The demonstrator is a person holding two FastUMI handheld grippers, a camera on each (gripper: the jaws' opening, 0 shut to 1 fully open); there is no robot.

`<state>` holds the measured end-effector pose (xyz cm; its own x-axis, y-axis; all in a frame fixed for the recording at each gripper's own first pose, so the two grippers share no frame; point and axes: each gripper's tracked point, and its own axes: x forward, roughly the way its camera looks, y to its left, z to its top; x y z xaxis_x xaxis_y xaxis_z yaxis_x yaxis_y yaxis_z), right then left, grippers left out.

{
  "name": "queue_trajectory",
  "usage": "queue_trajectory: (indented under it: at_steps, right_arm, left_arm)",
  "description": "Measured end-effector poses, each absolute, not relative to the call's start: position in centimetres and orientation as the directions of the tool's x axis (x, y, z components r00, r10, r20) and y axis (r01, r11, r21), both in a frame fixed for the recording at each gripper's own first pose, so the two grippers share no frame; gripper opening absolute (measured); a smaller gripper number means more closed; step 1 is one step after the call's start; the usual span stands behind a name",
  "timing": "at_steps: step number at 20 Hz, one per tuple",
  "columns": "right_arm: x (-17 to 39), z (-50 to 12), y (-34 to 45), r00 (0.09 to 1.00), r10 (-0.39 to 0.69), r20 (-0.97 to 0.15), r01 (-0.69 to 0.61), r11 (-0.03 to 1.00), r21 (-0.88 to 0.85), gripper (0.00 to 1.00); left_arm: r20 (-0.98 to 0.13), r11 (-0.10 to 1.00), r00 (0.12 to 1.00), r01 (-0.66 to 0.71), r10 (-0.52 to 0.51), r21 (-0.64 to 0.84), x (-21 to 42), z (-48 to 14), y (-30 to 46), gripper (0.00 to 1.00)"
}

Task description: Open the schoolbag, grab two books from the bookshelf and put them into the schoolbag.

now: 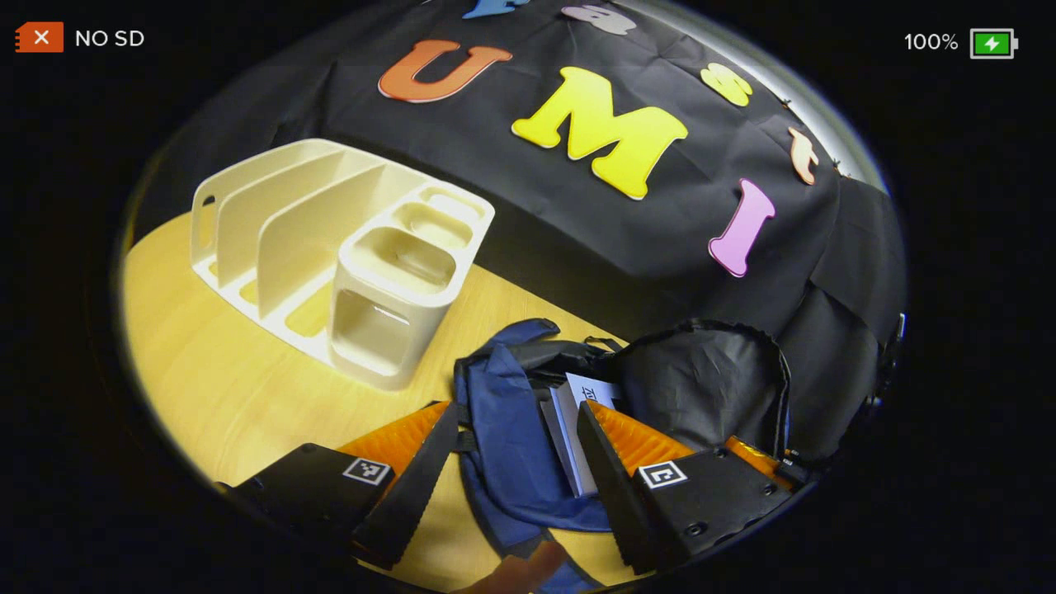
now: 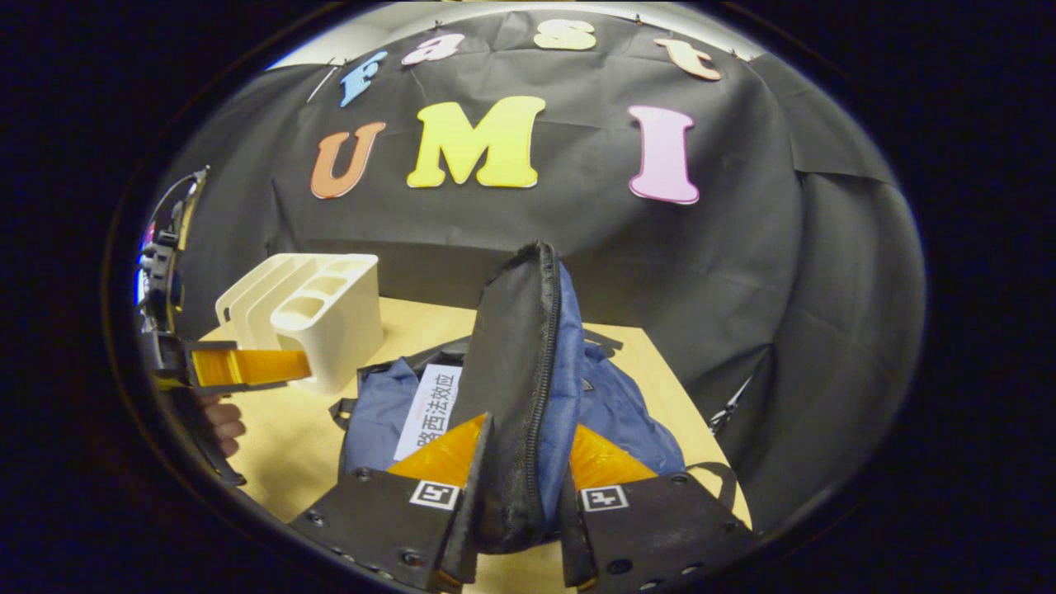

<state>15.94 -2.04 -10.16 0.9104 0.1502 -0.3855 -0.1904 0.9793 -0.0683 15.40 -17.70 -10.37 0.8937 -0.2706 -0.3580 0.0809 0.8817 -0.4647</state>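
Observation:
The blue schoolbag (image 1: 503, 429) lies open on the wooden table. A white-covered book (image 1: 577, 412) sits inside it, with a darker book edge beside it. My left gripper (image 1: 507, 487) hangs open just above the bag's near side, its fingers wide apart and holding nothing. In the right gripper view, my right gripper (image 2: 520, 503) is shut on the bag's black zipped flap (image 2: 516, 346) and holds it upright. The white book (image 2: 433, 408) lies in the bag (image 2: 615, 404) to the flap's left. The cream bookshelf (image 1: 330, 247) stands with bare slots.
In the right gripper view, the bookshelf (image 2: 313, 318) stands at the table's back left. The left gripper (image 2: 239, 367) and the hand holding it (image 2: 223, 425) are in front of it. The table's right edge (image 2: 701, 396) runs close to the bag.

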Motion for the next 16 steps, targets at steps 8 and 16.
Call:
queue_trajectory:
  at_steps: [8, 16]
  right_arm:
    - [13.5, -10.8, -1.3, 0.922, 0.083, -0.378, -0.134, 0.985, -0.111, 0.63]
    - [8.6, -11.2, -0.8, 0.924, 0.064, -0.378, -0.115, 0.987, -0.113, 0.80]
  left_arm:
    - [-0.271, 0.927, 0.945, 0.074, -0.183, -0.369, 10.9, -7.9, -11.8, 0.93]
    - [-0.193, 0.963, 0.977, 0.031, -0.085, -0.269, 5.8, -6.6, -6.8, 0.93]
